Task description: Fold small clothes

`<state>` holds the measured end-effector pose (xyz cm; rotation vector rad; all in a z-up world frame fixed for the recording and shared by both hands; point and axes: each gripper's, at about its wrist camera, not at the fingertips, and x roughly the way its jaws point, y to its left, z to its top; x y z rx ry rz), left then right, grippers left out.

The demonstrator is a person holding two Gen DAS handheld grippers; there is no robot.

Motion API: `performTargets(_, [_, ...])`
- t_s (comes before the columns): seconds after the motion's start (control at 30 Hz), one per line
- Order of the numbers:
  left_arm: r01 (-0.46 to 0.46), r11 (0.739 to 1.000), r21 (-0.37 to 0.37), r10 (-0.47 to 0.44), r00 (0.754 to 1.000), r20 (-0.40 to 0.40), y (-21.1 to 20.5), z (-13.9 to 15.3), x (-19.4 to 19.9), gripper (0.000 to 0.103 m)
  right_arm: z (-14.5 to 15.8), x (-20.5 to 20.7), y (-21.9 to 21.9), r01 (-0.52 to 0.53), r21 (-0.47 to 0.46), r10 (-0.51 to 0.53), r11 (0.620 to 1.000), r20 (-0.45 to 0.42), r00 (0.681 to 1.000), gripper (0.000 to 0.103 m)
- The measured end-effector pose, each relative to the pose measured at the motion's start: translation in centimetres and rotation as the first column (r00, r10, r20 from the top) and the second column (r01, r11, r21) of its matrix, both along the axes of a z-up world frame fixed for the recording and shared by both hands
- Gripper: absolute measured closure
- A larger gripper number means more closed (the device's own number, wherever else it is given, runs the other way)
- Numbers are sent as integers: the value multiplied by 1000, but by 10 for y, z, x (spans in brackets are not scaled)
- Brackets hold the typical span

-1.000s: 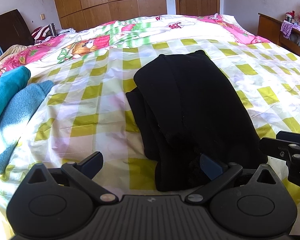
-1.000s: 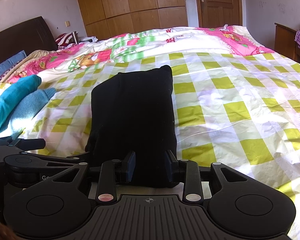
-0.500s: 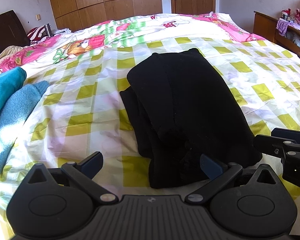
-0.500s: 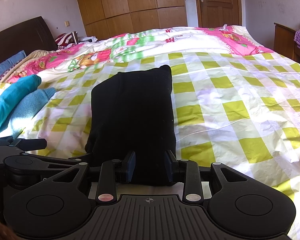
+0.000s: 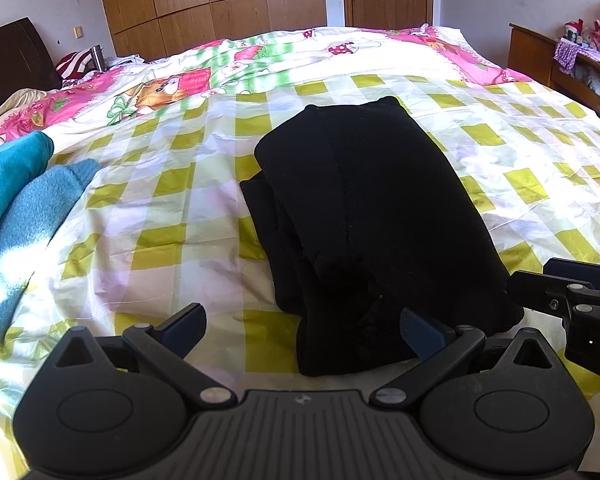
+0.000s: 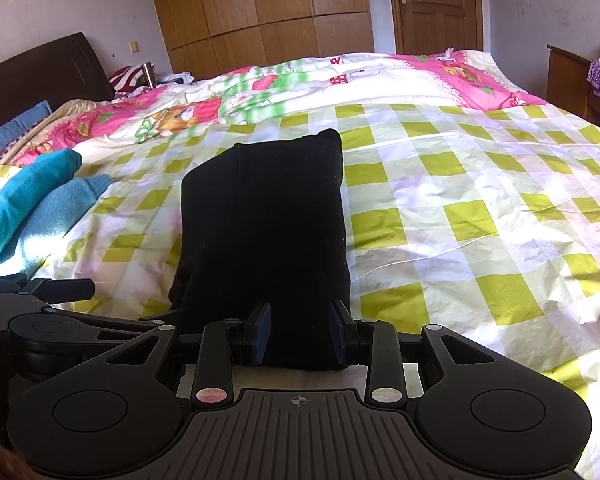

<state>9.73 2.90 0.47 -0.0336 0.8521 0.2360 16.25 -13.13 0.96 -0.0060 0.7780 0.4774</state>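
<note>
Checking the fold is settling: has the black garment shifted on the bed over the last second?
Cannot tell. In the right wrist view the black garment covers the same squares of the checked bedsheet; the left view's small change may be camera motion.

Black garment (image 5: 372, 208) on a sheet (image 5: 172, 216) checked yellow-green and white. Beyond it, a pink, green and white cartoon-print quilt (image 5: 260, 64). Teal and blue towels (image 5: 24, 196) lie left. Brown wooden wardrobe (image 5: 220, 4); black tongs (image 5: 300, 332) with blue pads (image 5: 422, 330).

- The right gripper (image 6: 299, 334) has its jaws clamped on the near end of folded black clothing (image 6: 264, 224).
- Clothing lies on the checked bedsheet (image 6: 460, 216).
</note>
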Motion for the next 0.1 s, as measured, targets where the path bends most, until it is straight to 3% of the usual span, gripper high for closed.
performTargets(0.1, [1, 1000, 5, -1, 1000, -2, 0, -1, 0, 0, 0, 0, -1, 1, 1, -1, 1000, 1, 1000, 71])
